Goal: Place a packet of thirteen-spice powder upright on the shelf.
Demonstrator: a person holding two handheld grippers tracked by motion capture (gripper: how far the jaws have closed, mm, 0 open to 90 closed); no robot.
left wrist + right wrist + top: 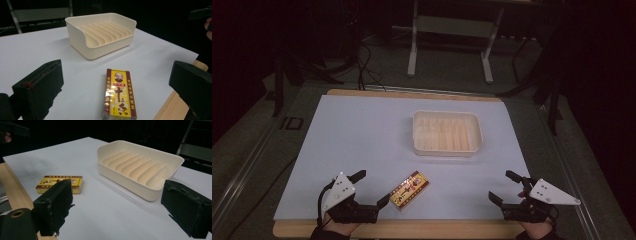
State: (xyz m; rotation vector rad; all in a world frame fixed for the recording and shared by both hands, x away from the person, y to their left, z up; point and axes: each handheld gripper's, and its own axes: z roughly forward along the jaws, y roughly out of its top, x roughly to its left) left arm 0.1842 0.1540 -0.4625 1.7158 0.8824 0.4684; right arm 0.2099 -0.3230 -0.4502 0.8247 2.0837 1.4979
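A small yellow and dark red box (pixel 409 190) lies flat near the front edge of the white table sheet (pixel 362 135). In the left gripper view the box (pixel 120 96) lies just ahead, between the jaws. My left gripper (pixel 371 187) rests at the front left, open and empty, right beside the box. My right gripper (pixel 504 186) rests at the front right, open and empty, well apart from the box (pixel 60 183). A cream ribbed tray (pixel 447 132) stands behind, centre right; it holds nothing (pixel 101 33) (pixel 138 167).
A wooden table edge (pixel 412 229) runs along the front under the sheet. White stand legs (pixel 412 45) and dark cables lie on the floor beyond the table. Dark surroundings on both sides.
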